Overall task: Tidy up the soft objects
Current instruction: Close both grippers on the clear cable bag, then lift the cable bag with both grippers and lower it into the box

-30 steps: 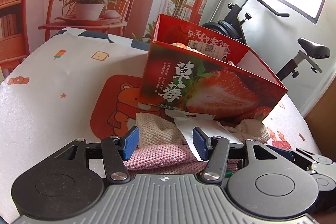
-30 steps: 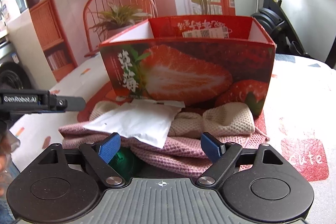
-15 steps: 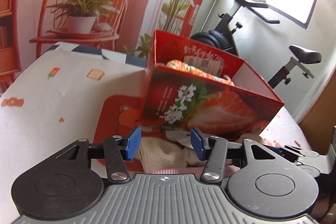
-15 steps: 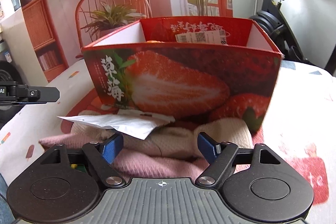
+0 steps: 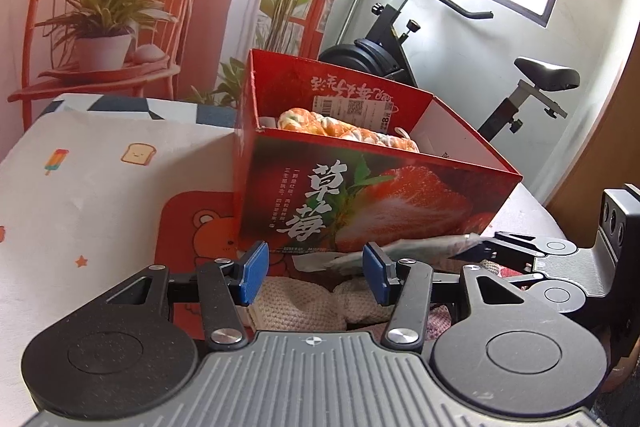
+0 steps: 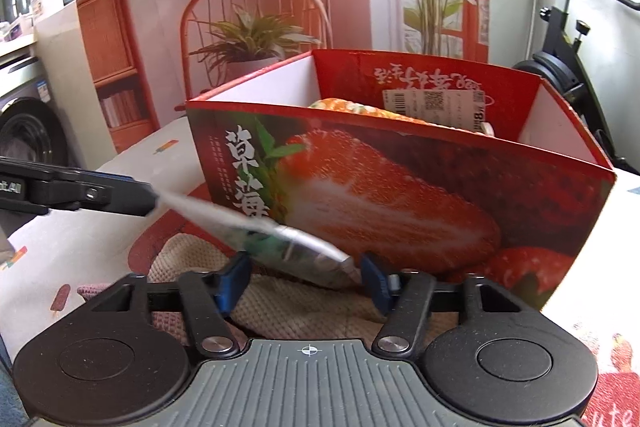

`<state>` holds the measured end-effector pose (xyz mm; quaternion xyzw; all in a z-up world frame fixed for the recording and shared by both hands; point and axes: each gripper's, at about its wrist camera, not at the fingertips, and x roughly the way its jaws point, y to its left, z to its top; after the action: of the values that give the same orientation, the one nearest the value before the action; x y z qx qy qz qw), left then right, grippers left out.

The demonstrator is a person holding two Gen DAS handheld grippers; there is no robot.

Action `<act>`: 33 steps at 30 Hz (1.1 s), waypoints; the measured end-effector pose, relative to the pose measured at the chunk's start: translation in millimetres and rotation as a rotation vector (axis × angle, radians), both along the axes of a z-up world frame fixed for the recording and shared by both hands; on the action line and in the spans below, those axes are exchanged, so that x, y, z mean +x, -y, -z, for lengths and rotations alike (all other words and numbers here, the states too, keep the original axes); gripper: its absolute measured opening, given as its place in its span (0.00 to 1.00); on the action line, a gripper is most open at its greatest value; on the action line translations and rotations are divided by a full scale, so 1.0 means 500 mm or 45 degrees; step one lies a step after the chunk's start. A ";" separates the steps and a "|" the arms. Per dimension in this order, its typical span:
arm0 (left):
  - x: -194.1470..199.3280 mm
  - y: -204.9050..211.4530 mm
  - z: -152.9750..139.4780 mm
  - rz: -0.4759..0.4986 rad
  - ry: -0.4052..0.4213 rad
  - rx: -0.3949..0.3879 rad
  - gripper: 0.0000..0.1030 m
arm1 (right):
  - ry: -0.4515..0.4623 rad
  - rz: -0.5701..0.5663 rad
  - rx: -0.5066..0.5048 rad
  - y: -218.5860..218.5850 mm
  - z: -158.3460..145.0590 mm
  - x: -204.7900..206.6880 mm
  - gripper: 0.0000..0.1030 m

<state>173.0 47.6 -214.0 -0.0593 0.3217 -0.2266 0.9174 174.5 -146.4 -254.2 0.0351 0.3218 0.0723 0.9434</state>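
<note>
Behind the table [image 5: 80, 163] an exercise bike [image 5: 404, 39] is seen from the left wrist; the left gripper [image 5: 314, 277], fingers spread around nothing, hangs over a beige knit [image 5: 296, 303] before the strawberry box [image 5: 360, 203]. From the right wrist, the right gripper [image 6: 304, 281] is closing around a blurred packet [image 6: 288, 247], whose far end is pinched by the left gripper's fingers [image 6: 132, 195].
</note>
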 end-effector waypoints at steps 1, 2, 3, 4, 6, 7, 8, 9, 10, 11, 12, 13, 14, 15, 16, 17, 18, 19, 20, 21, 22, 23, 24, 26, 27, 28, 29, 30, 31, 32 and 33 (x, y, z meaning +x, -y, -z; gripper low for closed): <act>0.003 0.004 0.003 0.005 0.002 0.006 0.53 | 0.000 -0.001 -0.002 0.000 0.000 0.003 0.49; 0.007 0.010 0.007 0.005 0.006 0.023 0.53 | 0.001 -0.002 -0.002 0.001 0.001 0.005 0.49; 0.012 0.016 0.011 0.003 0.010 0.048 0.53 | 0.001 -0.001 0.001 0.002 0.001 0.008 0.49; 0.019 0.019 0.012 0.005 0.014 0.067 0.53 | 0.000 0.003 0.004 0.004 0.000 0.011 0.49; 0.031 0.025 0.015 0.032 0.018 0.067 0.53 | 0.006 0.009 0.008 0.007 -0.002 0.014 0.49; 0.035 0.026 0.014 0.048 0.018 0.054 0.53 | 0.009 0.010 0.012 0.009 -0.002 0.017 0.49; 0.038 0.027 0.013 0.070 0.021 0.038 0.53 | 0.012 0.010 0.015 0.011 -0.002 0.018 0.48; 0.040 0.028 0.013 0.092 0.027 0.024 0.53 | 0.015 0.009 0.019 0.012 -0.002 0.019 0.46; 0.041 0.030 0.013 0.111 0.033 0.014 0.53 | 0.016 0.006 0.022 0.013 -0.002 0.020 0.46; 0.042 0.033 0.014 0.127 0.036 0.006 0.53 | 0.017 0.003 0.023 0.014 -0.002 0.022 0.44; 0.044 0.036 0.016 0.144 0.036 -0.003 0.53 | 0.018 -0.003 0.023 0.015 -0.002 0.023 0.43; 0.046 0.038 0.018 0.162 0.032 -0.011 0.53 | 0.020 -0.009 0.024 0.015 -0.001 0.024 0.43; 0.048 0.041 0.021 0.177 0.028 -0.012 0.53 | 0.023 -0.014 0.024 0.015 -0.001 0.025 0.42; 0.051 0.044 0.024 0.190 0.024 -0.010 0.53 | 0.025 -0.018 0.022 0.015 -0.001 0.026 0.41; 0.055 0.048 0.028 0.201 0.020 -0.005 0.53 | 0.025 -0.020 0.021 0.014 -0.001 0.027 0.40; 0.057 0.050 0.030 0.209 0.017 -0.001 0.53 | 0.026 -0.022 0.022 0.013 -0.001 0.027 0.40; 0.060 0.052 0.032 0.215 0.015 0.001 0.52 | 0.026 -0.023 0.024 0.012 -0.001 0.027 0.40; 0.063 0.053 0.034 0.221 0.012 0.000 0.52 | 0.026 -0.024 0.025 0.012 0.000 0.027 0.39; 0.065 0.055 0.035 0.229 0.010 -0.004 0.52 | 0.026 -0.024 0.027 0.011 0.000 0.027 0.39; 0.067 0.056 0.035 0.239 0.007 -0.012 0.52 | 0.025 -0.026 0.030 0.011 0.000 0.028 0.38; 0.068 0.058 0.035 0.247 0.005 -0.019 0.50 | 0.025 -0.027 0.031 0.011 0.000 0.028 0.37; 0.068 0.060 0.035 0.251 0.008 -0.016 0.45 | 0.025 -0.028 0.031 0.010 0.000 0.029 0.35; 0.068 0.064 0.034 0.261 0.008 -0.007 0.38 | 0.025 -0.026 0.029 0.009 -0.001 0.028 0.33; 0.064 0.069 0.030 0.273 0.014 0.007 0.33 | 0.036 -0.022 0.028 0.010 -0.006 0.026 0.32; 0.061 0.069 0.027 0.270 0.020 0.008 0.31 | 0.042 -0.025 0.031 0.011 -0.010 0.024 0.31; 0.060 0.069 0.023 0.264 0.024 0.004 0.30 | 0.048 -0.028 0.033 0.012 -0.014 0.023 0.31; 0.059 0.067 0.017 0.258 0.026 -0.005 0.30 | 0.057 -0.030 0.033 0.012 -0.020 0.021 0.31; 0.058 0.065 0.010 0.250 0.032 -0.019 0.30 | 0.067 -0.033 0.034 0.013 -0.027 0.019 0.31; 0.056 0.064 0.000 0.241 0.043 -0.032 0.30 | 0.082 -0.035 0.035 0.013 -0.036 0.017 0.31; 0.054 0.062 -0.011 0.234 0.058 -0.043 0.30 | 0.100 -0.038 0.037 0.013 -0.046 0.014 0.31; 0.051 0.061 -0.022 0.226 0.074 -0.054 0.30 | 0.120 -0.042 0.038 0.014 -0.059 0.013 0.30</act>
<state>198.4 16.9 -202.9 -0.0432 0.2939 -0.3153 0.9013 180.9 -153.3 -224.9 0.0405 0.2766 0.0942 0.9555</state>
